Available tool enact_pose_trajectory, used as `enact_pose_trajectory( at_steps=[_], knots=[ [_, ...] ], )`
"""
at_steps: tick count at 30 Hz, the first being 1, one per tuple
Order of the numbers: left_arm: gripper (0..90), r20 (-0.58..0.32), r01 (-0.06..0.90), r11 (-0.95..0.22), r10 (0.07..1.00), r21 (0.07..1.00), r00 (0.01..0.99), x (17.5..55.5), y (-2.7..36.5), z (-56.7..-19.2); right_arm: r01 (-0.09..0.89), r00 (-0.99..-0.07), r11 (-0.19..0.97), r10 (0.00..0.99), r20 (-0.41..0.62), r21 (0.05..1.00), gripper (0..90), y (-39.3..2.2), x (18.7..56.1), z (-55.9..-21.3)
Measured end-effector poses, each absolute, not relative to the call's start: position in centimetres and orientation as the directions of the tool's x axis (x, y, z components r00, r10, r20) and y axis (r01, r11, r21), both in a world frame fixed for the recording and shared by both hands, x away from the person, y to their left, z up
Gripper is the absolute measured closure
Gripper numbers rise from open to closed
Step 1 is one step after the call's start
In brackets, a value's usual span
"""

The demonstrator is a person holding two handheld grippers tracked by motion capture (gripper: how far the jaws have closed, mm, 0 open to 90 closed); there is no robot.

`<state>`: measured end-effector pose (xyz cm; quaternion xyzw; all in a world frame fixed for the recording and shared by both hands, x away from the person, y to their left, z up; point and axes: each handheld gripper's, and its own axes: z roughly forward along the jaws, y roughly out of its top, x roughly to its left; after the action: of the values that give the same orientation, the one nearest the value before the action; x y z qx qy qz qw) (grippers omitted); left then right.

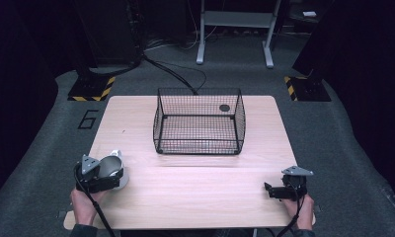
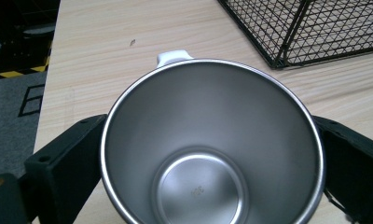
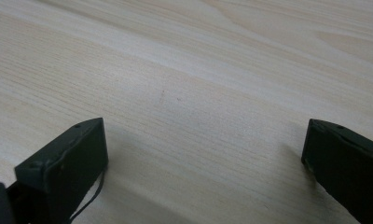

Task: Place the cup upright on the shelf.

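While the left claw (image 1: pixel 108 174) grips the steel cup (image 1: pixel 110 167) at lower left of the table (image 1: pixel 195 192), the wire basket (image 1: pixel 199 121) lies up and right of it; the right claw (image 1: pixel 270 190) rests spread and empty

Overhead light is brightening the pale surface (image 1: pixel 195 182) while the surroundings are staying dark, and soft shadows are falling toward six o'clock.

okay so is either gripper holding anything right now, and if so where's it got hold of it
The left gripper holds a steel cup by its body, one jaw on each outer side, below the rim. The right gripper is open over the bare table and holds nothing.
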<state>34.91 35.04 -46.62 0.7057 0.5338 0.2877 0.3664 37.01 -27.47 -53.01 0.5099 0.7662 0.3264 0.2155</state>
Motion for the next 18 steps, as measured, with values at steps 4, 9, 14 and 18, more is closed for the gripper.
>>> enact_pose_trajectory(
  at_steps=[4,9,14,18],
  knots=[
    [4.5,0.025,0.546,-0.168,0.966,0.82,0.259,35.1,34.81,-46.68,0.641,-0.387,0.267,0.922,0.002,0.72,0.0,-27.47,37.01,-53.01],
    [5.4,0.028,0.544,-0.168,0.966,0.822,0.256,35.13,34.75,-46.73,0.641,-0.388,0.267,0.922,0.003,0.72,0.0,-27.47,37.01,-53.01],
    [5.9,0.023,0.543,-0.17,0.964,0.823,0.266,35.11,34.91,-46.71,0.64,-0.387,0.268,0.922,0.002,0.72,0.0,-27.47,37.01,-53.01],
    [6.0,0.028,0.54,-0.179,0.961,0.822,0.277,35.1,35.01,-46.68,0.642,-0.387,0.268,0.922,0.002,0.718,0.0,-27.46,37.01,-53.0]
  ],
)
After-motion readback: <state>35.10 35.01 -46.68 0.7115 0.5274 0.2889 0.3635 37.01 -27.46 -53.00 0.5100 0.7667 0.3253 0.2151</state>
